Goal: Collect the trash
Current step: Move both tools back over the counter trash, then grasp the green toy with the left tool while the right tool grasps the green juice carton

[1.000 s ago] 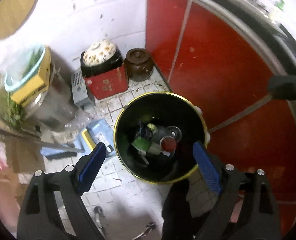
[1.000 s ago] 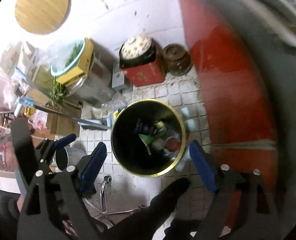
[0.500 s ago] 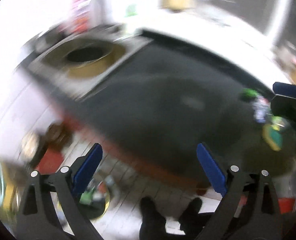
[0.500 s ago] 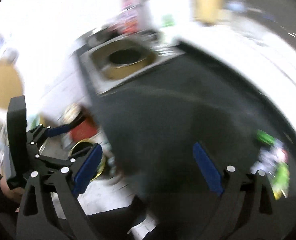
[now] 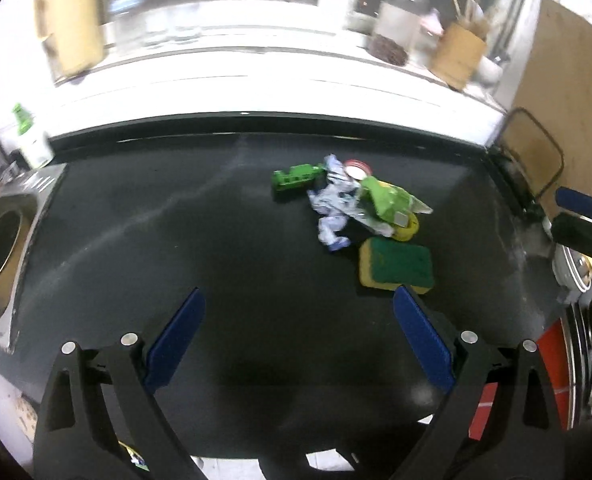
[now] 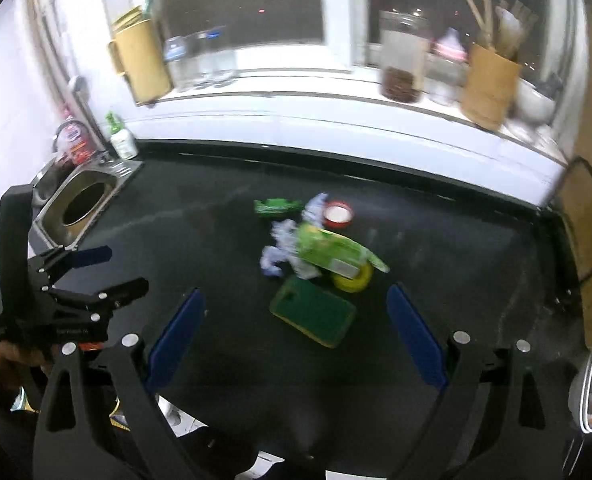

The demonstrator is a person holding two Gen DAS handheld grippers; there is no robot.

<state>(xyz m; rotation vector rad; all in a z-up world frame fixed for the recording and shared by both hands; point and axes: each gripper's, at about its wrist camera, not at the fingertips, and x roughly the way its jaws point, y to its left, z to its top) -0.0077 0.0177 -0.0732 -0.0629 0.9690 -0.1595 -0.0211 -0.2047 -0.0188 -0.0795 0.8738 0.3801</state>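
Both cameras have swung up from the floor bin seen a second ago, and we now face a black countertop [image 5: 175,240] with a cluster of trash on it.

The trash lies ahead of both grippers, untouched. In the left wrist view, the left gripper [image 5: 298,334] hovers above the near edge of the counter with its blue fingers [image 5: 175,340] spread wide and nothing between them; the pile sits ahead and toward the right finger. In the right wrist view, the right gripper [image 6: 296,330] is likewise spread wide and empty, and the sponge [image 6: 312,310] lies just ahead, between the lines of its two fingers.

We count one green-and-yellow sponge [image 5: 396,267], one green carton [image 5: 388,202] lying tilted on the pile, one yellow roll of tape [image 6: 352,278] partly under the carton, one crumpled white-and-blue wrapper [image 5: 334,210], one small green pack [image 5: 296,176], and one red-rimmed lid [image 6: 338,213]. The carton, tape and wrapper touch one another; the sponge lies just beside them on the near side.

From the right wrist view we see the left gripper [image 6: 95,270] held level at the left, near a steel sink [image 6: 81,206] set into the counter. One glass jar [image 6: 402,60] and one wooden utensil holder [image 6: 490,80] stand on the window sill.
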